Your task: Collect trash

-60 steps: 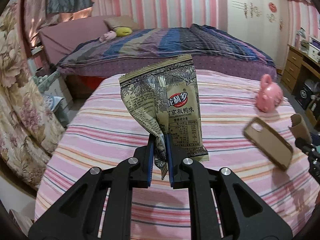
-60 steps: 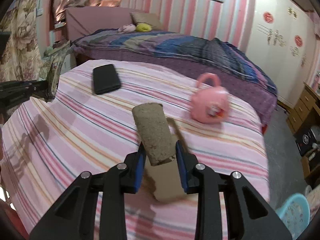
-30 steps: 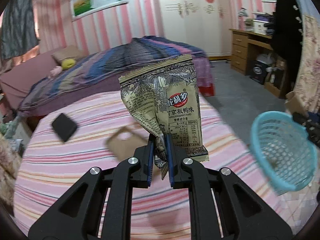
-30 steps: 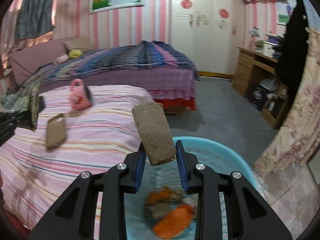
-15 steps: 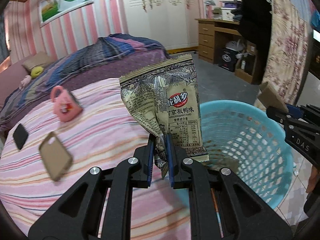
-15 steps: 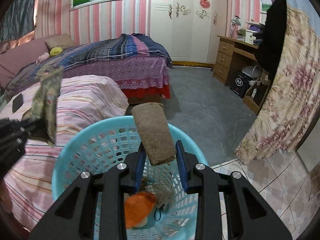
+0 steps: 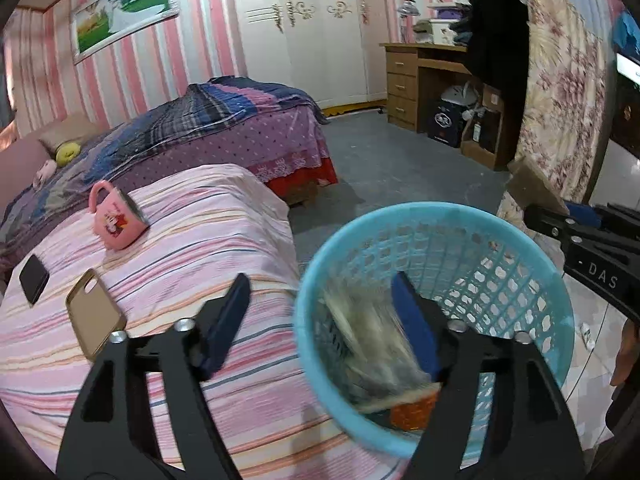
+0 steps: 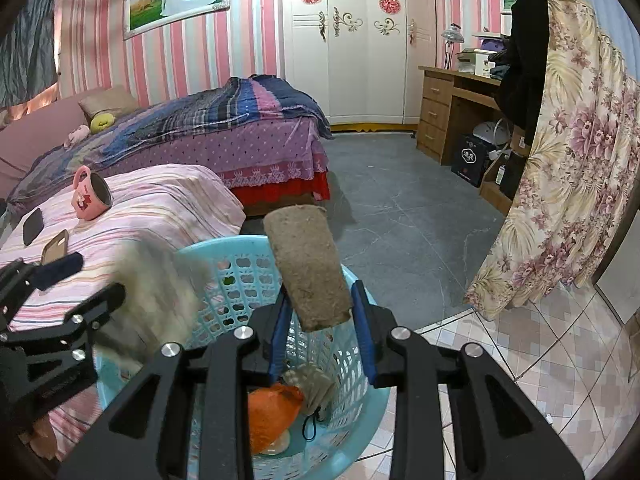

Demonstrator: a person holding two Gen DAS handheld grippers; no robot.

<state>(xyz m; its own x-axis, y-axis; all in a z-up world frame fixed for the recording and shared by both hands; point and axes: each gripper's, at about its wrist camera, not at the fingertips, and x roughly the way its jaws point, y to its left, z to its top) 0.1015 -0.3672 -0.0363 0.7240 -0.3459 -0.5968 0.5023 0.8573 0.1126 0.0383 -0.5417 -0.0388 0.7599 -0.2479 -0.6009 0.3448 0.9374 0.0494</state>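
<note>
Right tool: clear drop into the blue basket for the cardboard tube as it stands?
Likely yes. The right tool holds the cardboard tube over the open blue basket; nothing blocks underneath.

A: The crinkled beige snack wrapper [image 7: 372, 344] is only a motion-blurred smear inside the round light-blue plastic mesh basket [image 7: 516, 240]; its print can't be read.

B: In the right wrist view too, the wrapper is a pale blur at the basket's left rim. The basket's near rim is hidden behind the gripper frame, and the orange trash [image 8: 272, 412] inside is half covered.
</note>
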